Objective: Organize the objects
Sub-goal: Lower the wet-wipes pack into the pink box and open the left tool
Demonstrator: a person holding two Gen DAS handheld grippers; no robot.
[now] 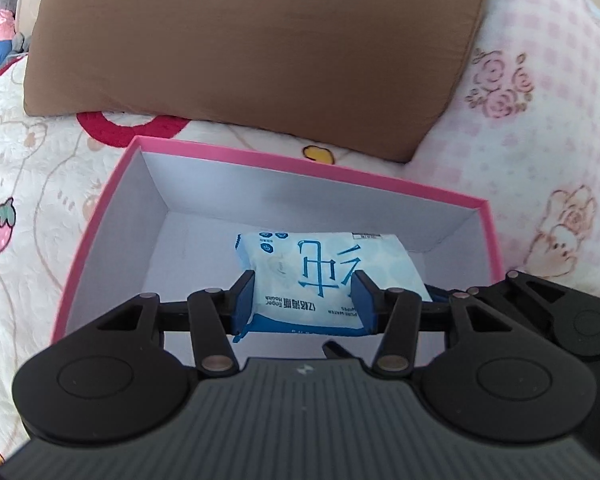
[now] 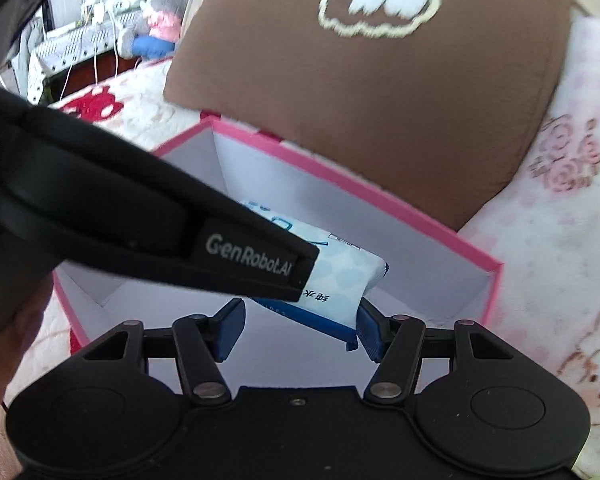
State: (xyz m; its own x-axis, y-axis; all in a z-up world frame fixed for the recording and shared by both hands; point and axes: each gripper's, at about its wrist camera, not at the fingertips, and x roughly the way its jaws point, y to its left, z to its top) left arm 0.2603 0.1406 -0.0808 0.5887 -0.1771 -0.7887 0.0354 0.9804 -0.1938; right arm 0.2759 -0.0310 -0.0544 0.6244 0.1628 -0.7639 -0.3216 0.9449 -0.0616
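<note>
Left gripper (image 1: 304, 300) pinching the wet wipes pack (image 1: 324, 268) by its near short end, held just over the open pink box (image 1: 312, 172), so basically straight down to the white floor from here. Pack's long axis running away from the gripper toward the box's far wall, beside the brown pillow (image 1: 260, 40). Right gripper (image 2: 298, 328) spread, one pad right by the pack's corner, other pad clear of it, not really gripping. Hard to say if the pack already touches the floor; left gripper's body blocking half of it in the right wrist view
</note>
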